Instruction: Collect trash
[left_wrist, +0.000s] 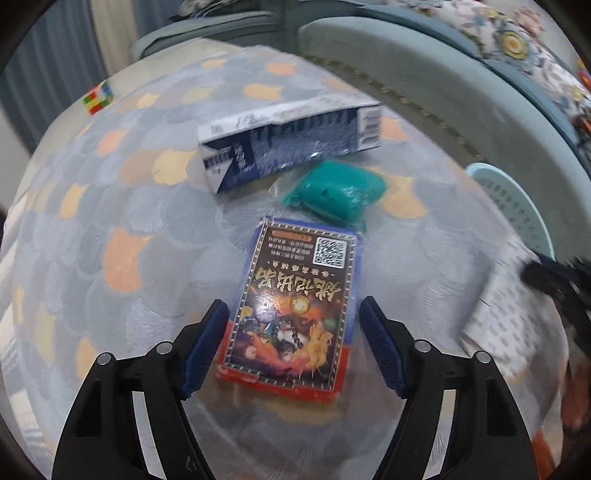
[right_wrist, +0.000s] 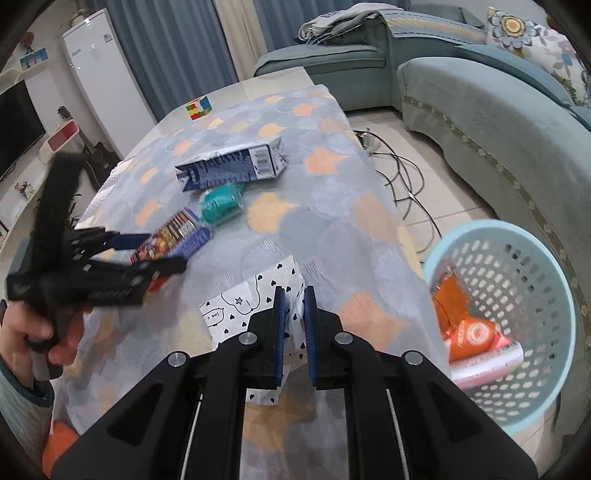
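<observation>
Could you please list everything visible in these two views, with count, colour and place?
Card pack: one, dark with red and blue edges, on the table between the left gripper's open fingers.
Green packet: one, teal, just beyond the card pack.
Carton: one, blue and white, lying on its side mid-table.
White wrapper: one, white with black hearts, at the near edge, pinched by the right gripper.
Puzzle cube: one, multicoloured, at the far end of the table.
Basket: one, light blue, off the table's right edge, holding orange packets.
Tablecloth: one, grey with orange scales.
Sofa: one, teal, behind.
Left gripper: open.
Right gripper: shut on the wrapper.
</observation>
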